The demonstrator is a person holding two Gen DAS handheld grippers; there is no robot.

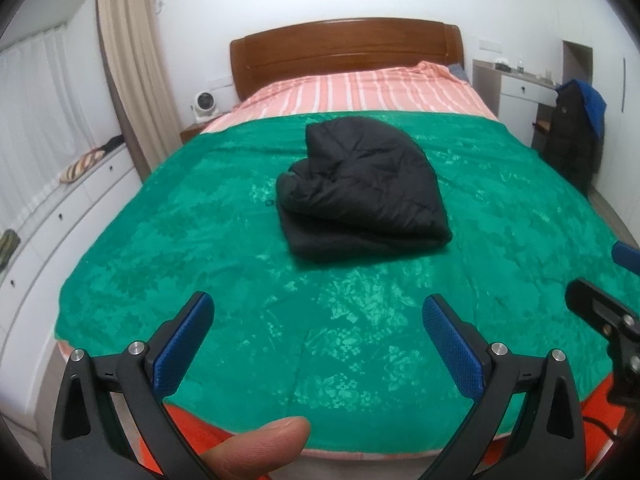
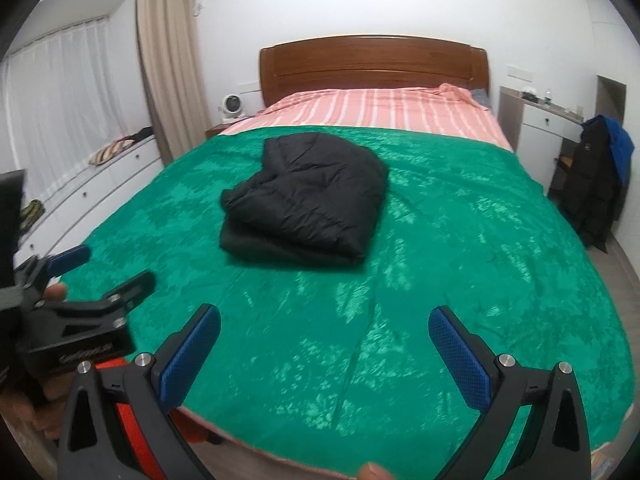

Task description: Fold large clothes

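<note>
A black quilted jacket (image 1: pixel 360 192) (image 2: pixel 304 204) lies folded into a thick bundle in the middle of the green blanket (image 1: pixel 280 320) (image 2: pixel 440 280) on the bed. My left gripper (image 1: pixel 318 308) is open over the blanket's near edge, well short of the jacket, with nothing between its blue pads. My right gripper (image 2: pixel 324 320) is open too, held back from the jacket at the foot of the bed. Each gripper shows at the edge of the other's view: the right gripper (image 1: pixel 600 280) at the right, the left gripper (image 2: pixel 108 268) at the left.
A wooden headboard (image 1: pixel 344 52) and pink striped sheet (image 1: pixel 360 92) lie beyond the blanket. White drawers (image 1: pixel 60 220) run along the left wall under curtains. A dark coat on a chair (image 1: pixel 572 132) and a white desk (image 1: pixel 520 84) stand at the right. A thumb (image 1: pixel 256 448) shows below.
</note>
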